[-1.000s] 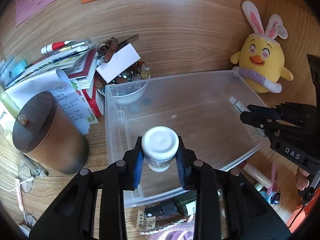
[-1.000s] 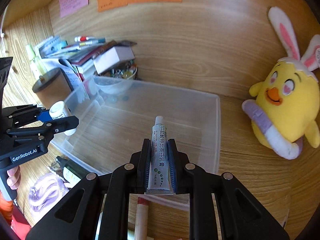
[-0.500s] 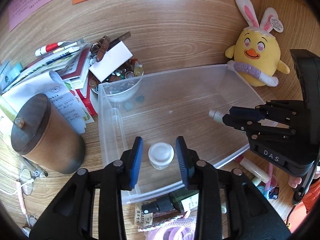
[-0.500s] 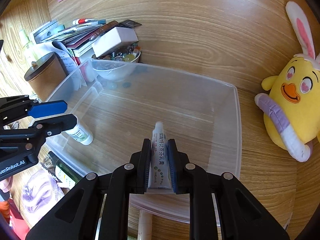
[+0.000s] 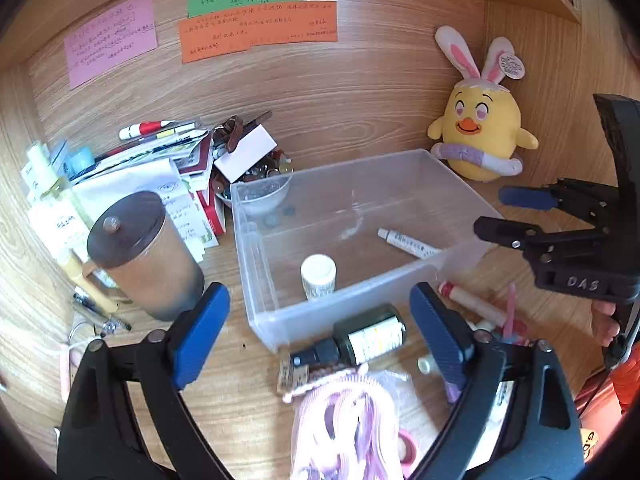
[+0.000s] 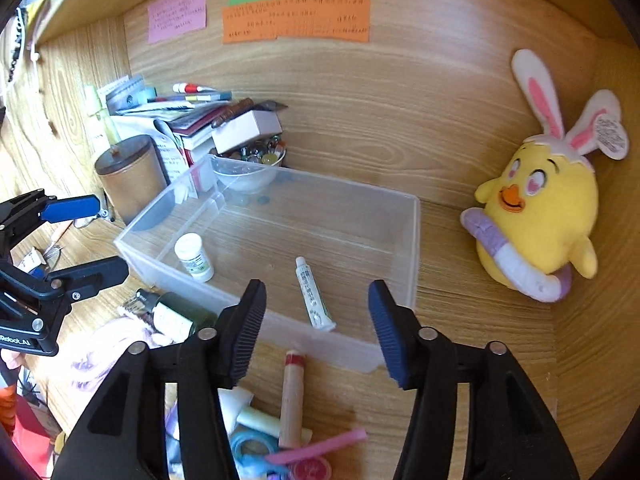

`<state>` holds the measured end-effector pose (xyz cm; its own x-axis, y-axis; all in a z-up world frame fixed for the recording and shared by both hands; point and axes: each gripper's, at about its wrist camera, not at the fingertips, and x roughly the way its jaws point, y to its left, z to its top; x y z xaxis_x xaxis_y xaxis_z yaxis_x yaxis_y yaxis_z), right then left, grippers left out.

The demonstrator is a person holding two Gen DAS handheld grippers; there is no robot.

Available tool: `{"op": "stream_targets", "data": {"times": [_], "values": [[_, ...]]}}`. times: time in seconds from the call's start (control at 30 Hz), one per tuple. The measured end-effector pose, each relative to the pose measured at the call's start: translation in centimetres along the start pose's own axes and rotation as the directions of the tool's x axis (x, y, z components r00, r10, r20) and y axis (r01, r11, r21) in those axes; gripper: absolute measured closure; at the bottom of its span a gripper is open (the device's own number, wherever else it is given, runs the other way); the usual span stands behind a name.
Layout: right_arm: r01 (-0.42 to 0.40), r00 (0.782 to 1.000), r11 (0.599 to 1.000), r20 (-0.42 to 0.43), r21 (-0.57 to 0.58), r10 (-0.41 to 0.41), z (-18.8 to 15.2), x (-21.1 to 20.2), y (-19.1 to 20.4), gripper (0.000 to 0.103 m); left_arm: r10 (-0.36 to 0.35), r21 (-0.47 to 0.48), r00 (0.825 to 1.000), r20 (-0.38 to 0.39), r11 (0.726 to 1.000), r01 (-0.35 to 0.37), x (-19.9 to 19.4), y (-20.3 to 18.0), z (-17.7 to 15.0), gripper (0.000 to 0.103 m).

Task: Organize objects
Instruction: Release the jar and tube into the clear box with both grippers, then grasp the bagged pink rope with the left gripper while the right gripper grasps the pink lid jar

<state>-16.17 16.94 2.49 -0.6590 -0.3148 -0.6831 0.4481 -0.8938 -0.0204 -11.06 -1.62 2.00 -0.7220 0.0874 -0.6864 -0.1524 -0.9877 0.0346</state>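
Observation:
A clear plastic bin stands on the wooden desk. A small white pill bottle stands upright inside it near the front left. A white ointment tube lies flat on the bin floor. My left gripper is open and empty, above the bin's front edge. My right gripper is open and empty, above the bin's near right side.
In front of the bin lie a dark green bottle, a pink cord bundle, a wooden stick and small items. A brown lidded jar, books and a bowl of beads stand left. A yellow plush chick sits right.
Both grippers opened wide and drew back up from the bin. The right one let go of the tube, which now lies in the bin. The bottle stays standing in the bin.

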Motion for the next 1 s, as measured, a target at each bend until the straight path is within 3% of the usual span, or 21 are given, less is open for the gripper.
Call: {"op": "stream_targets", "data": {"times": [0.4, 0.5, 0.8, 0.93, 1.0], "values": [[-0.007, 0.999, 0.998, -0.043, 0.055, 0.009, -6.2, -2.4, -0.4, 0.043, -0.028, -0.003, 0.994, -0.11, 1.0, 0.028, -0.1, -0.6, -6.2, 0.004], [-0.022, 0.997, 0.996, -0.078, 0.081, 0.029, -7.9, -2.6, -0.8, 0.043, -0.07, -0.034, 0.986, -0.152, 0.997, 0.065, 0.7, -0.5, -7.6, 0.004], [-0.035, 0.988, 0.987, -0.145, 0.16, 0.059, -11.8, -2.1, -1.9, 0.041, -0.109, -0.101, 0.959, -0.26, 0.991, 0.086, 3.5, -0.3, -10.0, 0.004], [-0.069, 0.983, 0.978, -0.152, 0.198, 0.1, -11.9, -1.0, -2.4, 0.042, -0.108, -0.072, 0.964, -0.245, 0.993, 0.093, 3.4, -1.2, -10.2, 0.004], [-0.073, 0.983, 0.978, -0.149, 0.196, 0.103, -11.7, -0.6, -2.3, 0.048, -0.105, -0.069, 0.965, -0.241, 0.993, 0.091, 3.3, -1.5, -10.3, 0.005]]}}
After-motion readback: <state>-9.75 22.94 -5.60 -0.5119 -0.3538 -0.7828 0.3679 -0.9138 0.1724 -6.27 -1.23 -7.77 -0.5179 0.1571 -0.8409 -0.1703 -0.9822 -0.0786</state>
